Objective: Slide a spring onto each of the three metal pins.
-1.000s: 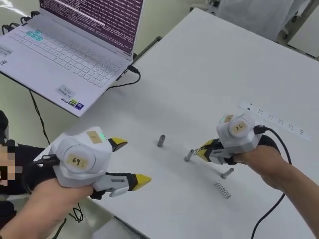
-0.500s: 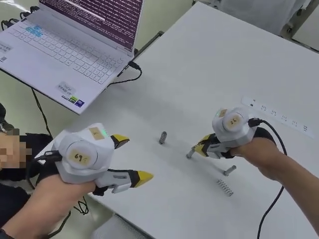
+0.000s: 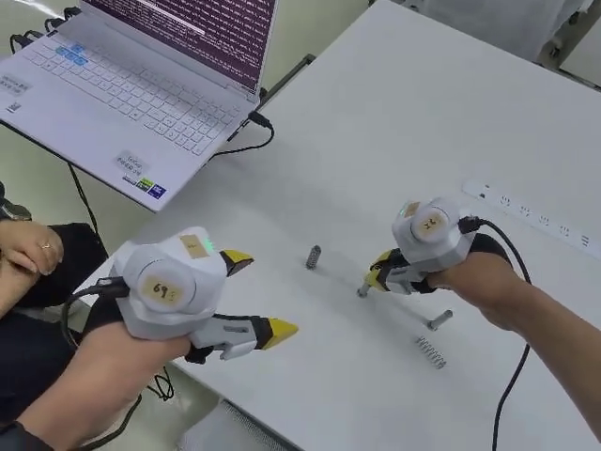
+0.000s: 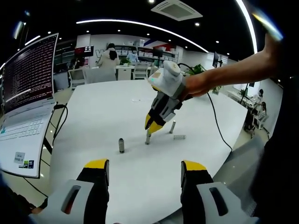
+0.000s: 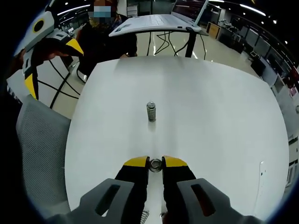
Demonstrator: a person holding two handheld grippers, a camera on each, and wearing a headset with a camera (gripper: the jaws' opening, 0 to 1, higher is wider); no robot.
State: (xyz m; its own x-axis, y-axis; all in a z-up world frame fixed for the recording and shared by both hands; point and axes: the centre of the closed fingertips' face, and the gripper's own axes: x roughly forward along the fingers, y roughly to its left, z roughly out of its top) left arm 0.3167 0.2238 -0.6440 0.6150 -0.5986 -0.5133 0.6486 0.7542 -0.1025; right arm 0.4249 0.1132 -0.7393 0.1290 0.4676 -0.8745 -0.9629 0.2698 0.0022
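Your right claw (image 3: 377, 276) has come down. A second ago a stretch of the spring (image 5: 155, 164) bridged its tips and the standing pin (image 3: 362, 291); now the yellow tips sit right on the pin's top. In the right gripper view the claw is pressed nearly together, pinching a small round metal end. I take that for the spring's top coil, though it could be the pin head. By the look of it, spring number two is sliding down the shaft. The sprung pin (image 3: 314, 256) stands upright just beside it, toward your left claw (image 3: 269, 293). That claw still hovers spread wide and empty over the near edge of the bench (image 3: 394, 113). A bare pin (image 3: 439, 320) and a loose spring (image 3: 430, 352) lie close together near that edge, so there's one more to do after this.
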